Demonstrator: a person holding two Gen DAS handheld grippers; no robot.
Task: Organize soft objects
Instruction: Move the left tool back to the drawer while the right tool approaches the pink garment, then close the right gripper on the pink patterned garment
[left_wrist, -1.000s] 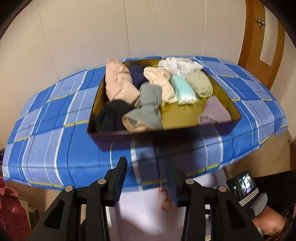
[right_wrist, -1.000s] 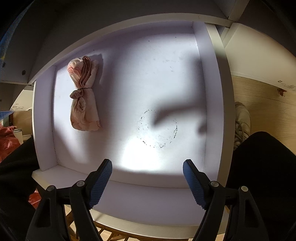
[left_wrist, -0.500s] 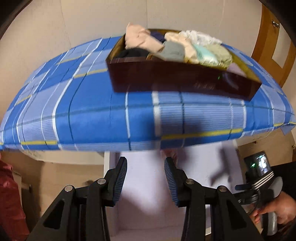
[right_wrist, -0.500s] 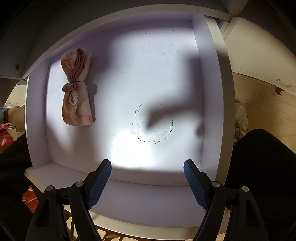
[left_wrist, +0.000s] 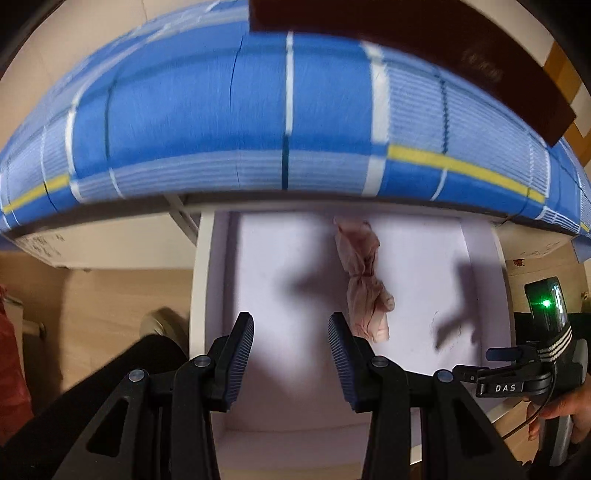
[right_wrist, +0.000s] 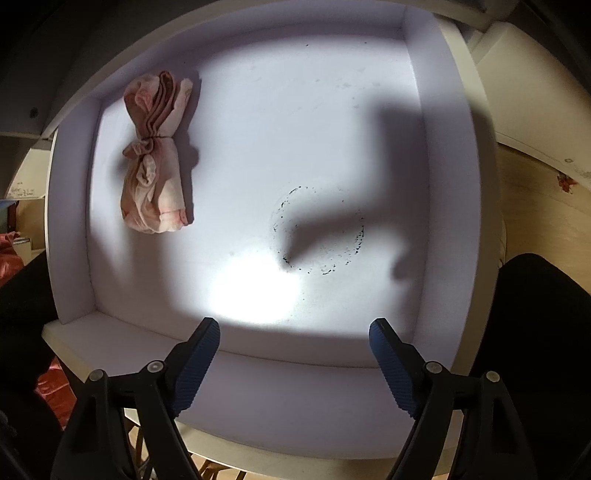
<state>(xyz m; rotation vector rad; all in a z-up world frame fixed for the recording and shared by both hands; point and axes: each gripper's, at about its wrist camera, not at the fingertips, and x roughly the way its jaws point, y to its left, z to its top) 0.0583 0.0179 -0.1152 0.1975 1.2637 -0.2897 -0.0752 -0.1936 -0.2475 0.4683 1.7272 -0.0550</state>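
One pink cloth bundle (right_wrist: 155, 155) lying in my white drawer (right_wrist: 70, 221) near its left wall, my left claw (left_wrist: 291, 356) narrowly parted and empty, my right claw (right_wrist: 294, 363) opening wide, nothing between its jaws.

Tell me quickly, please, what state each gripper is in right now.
Left gripper: open, narrow gap, holding nothing.
Right gripper: jaws opening, nothing between them.

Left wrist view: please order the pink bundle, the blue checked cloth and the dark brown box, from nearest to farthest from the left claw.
1. Pink bundle: lies in the white drawer, just right of the left claw.
2. Blue checked cloth: above the drawer, across the picture.
3. Dark brown box: on the cloth, top right.
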